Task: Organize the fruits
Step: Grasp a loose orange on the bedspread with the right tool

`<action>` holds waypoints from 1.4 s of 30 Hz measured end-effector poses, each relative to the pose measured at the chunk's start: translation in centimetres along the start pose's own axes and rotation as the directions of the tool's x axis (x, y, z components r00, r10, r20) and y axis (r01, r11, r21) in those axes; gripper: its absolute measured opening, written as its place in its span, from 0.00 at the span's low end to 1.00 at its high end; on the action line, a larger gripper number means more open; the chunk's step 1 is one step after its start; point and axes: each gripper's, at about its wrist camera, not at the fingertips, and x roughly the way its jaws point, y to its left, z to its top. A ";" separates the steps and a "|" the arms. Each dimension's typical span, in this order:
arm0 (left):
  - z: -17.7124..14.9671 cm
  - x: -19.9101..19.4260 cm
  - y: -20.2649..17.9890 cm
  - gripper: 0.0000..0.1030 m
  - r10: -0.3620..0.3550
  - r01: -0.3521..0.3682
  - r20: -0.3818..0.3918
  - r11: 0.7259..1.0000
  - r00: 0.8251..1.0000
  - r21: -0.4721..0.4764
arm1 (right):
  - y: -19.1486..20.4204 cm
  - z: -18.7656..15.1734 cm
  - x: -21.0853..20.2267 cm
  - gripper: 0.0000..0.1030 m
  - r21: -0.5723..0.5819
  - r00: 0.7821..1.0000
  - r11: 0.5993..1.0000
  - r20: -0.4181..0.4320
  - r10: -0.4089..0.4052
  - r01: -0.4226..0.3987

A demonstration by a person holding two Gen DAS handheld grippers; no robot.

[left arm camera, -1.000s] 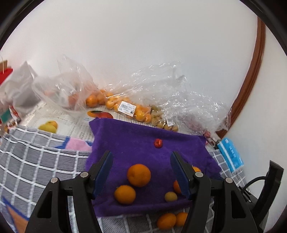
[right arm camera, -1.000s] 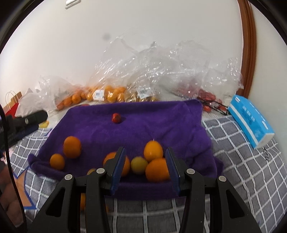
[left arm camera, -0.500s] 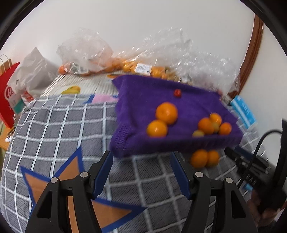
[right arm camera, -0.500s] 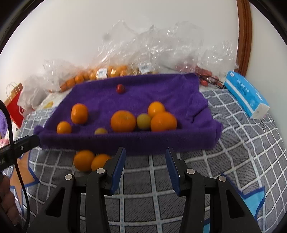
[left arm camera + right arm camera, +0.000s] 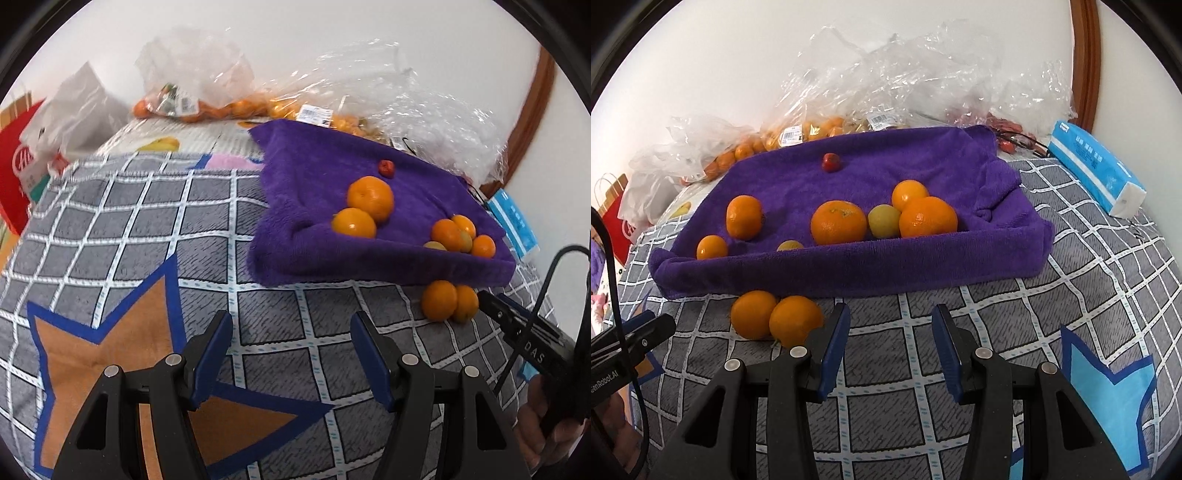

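A purple towel [image 5: 905,170] [image 5: 314,166] lies on the grey checked cover and holds several oranges, among them a large one [image 5: 838,222] [image 5: 370,197], two yellow-green fruits [image 5: 884,220] and a small red fruit [image 5: 831,162] [image 5: 386,168]. Two oranges [image 5: 775,319] [image 5: 448,301] lie off the towel at its near edge. My left gripper [image 5: 291,343] is open and empty, back from the towel's left corner. My right gripper [image 5: 890,332] is open and empty, just in front of the towel, right of the two loose oranges.
Clear plastic bags of oranges [image 5: 798,136] [image 5: 207,107] and other fruit line the wall behind the towel. A blue tissue pack [image 5: 1097,173] lies at the right. A red paper bag [image 5: 18,162] stands at the left edge. A wooden frame [image 5: 1086,55] runs up the wall.
Both grippers have pulled back from above the towel toward the near side of the cover. The left one has also swung left. The fruit has not moved.
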 end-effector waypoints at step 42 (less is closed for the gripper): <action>0.0 0.1 1.0 0.60 -0.081 0.084 0.043 0.994 0.996 -0.069 | 1.0 0.9 1.9 0.18 -0.051 0.997 0.997 -0.035 0.064 -0.066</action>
